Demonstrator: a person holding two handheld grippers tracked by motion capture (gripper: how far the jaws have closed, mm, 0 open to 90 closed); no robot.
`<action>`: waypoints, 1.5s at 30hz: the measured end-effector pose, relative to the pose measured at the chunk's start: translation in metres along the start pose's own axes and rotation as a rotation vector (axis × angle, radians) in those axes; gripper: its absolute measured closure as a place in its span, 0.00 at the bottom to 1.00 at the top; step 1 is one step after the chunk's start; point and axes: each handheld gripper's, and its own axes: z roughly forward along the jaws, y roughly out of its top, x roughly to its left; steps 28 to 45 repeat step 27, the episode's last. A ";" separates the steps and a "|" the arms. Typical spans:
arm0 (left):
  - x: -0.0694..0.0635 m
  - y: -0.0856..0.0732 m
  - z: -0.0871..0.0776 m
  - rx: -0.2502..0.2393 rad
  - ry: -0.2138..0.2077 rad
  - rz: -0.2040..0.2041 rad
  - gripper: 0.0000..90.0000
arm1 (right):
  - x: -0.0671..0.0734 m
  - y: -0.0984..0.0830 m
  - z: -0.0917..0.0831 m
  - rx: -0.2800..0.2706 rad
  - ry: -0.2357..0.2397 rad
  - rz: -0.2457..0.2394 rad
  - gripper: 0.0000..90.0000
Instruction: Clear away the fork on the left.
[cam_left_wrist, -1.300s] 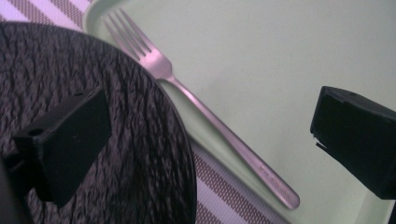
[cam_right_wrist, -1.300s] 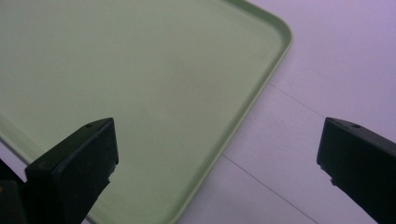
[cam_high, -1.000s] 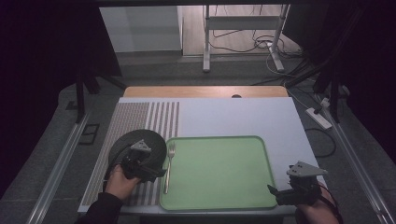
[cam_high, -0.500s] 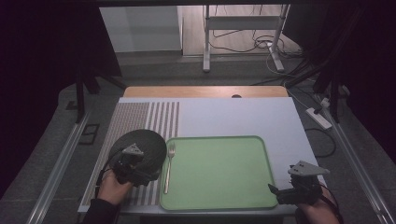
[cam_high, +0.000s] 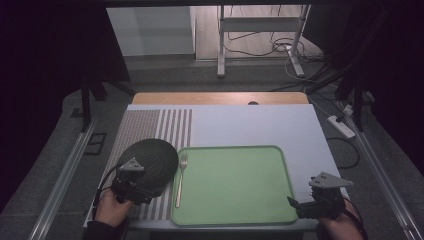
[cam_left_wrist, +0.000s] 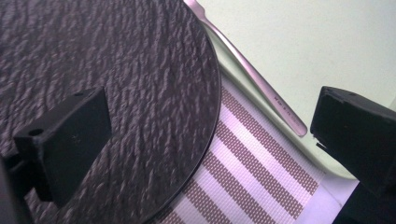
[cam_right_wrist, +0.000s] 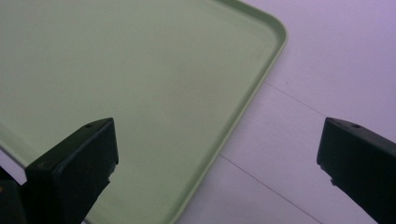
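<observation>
We hold the left gripper (cam_high: 131, 186) wide open, empty, over the dark plate (cam_high: 150, 159) at eight o'clock, the right gripper (cam_high: 320, 202) equally open beside the green tray (cam_high: 235, 182) on the white table (cam_high: 260, 125).

The fork (cam_left_wrist: 261, 100) handle carries a tiny stamped mark, too small to read; no other lettering shows.

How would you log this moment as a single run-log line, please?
left gripper: open over dark plate edge | right gripper: open at green tray corner | fork: on tray's left rim
</observation>
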 end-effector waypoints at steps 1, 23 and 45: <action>0.000 -0.001 -0.001 0.000 0.006 0.002 0.00 | 0.000 0.000 0.000 0.000 0.000 0.000 0.00; 0.003 -0.021 -0.022 -0.034 0.057 -0.034 0.00 | 0.001 0.000 0.000 0.008 -0.001 -0.008 0.00; 0.004 -0.021 -0.023 -0.047 0.049 -0.038 0.00 | 0.001 0.000 0.001 0.011 0.000 -0.012 0.00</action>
